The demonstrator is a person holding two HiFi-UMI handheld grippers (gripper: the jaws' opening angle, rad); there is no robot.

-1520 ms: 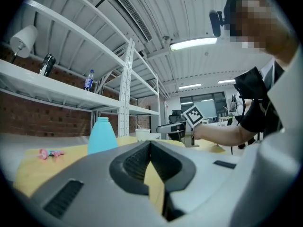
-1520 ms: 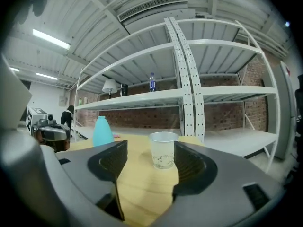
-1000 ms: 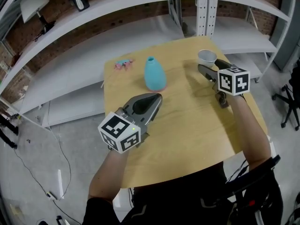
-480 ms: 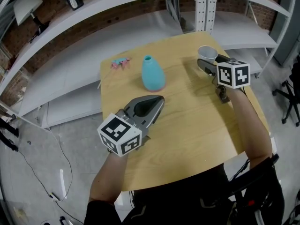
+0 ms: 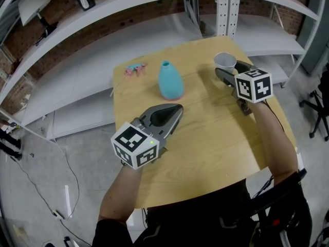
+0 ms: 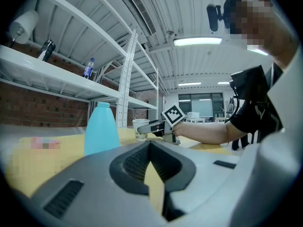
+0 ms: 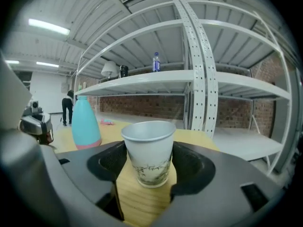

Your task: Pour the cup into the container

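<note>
A white paper cup (image 5: 225, 60) stands upright near the far right edge of the wooden table (image 5: 205, 138). My right gripper (image 5: 228, 68) reaches round it; its jaws are closing with the cup (image 7: 147, 141) between them, and a sliver of space still shows on each side. The container is a light blue bottle (image 5: 170, 81) with a narrow open neck, upright at the table's far middle, left of the cup. My left gripper (image 5: 176, 108) hovers over the table's near left, shut and holding nothing, its tips pointing at the bottle (image 6: 101, 129).
A small pink object (image 5: 134, 69) lies at the table's far left corner. Grey metal shelving (image 5: 154, 30) runs behind the table, with an upright post (image 5: 227, 9) just past the cup. An office chair (image 5: 318, 112) stands on the floor to the right.
My right gripper has edged slightly forward around the cup. The left gripper, the cup and the bottle stay about where they were.
</note>
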